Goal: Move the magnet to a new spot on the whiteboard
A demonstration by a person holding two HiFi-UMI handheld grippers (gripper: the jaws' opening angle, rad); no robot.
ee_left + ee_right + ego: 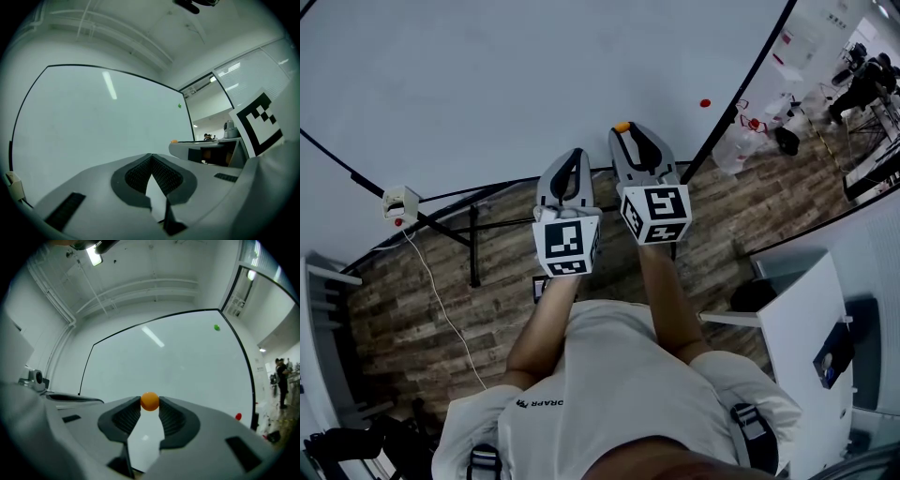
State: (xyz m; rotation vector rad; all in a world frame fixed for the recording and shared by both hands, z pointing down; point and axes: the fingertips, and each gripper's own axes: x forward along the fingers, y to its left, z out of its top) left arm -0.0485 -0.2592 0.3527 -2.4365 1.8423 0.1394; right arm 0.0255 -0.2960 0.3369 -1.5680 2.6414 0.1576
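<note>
A small orange magnet is pinched between the tips of my right gripper, which is shut on it right at the surface of the whiteboard. My left gripper hangs just to its left, also near the board, with its jaw tips meeting and nothing between them. The left gripper view catches the right gripper and its orange magnet from the side. A green magnet and a red magnet sit elsewhere on the board.
The board's black stand legs cross the wooden floor below. A white socket box with a cable hangs at the left. A white cabinet stands at the right; clear containers and a person are farther off.
</note>
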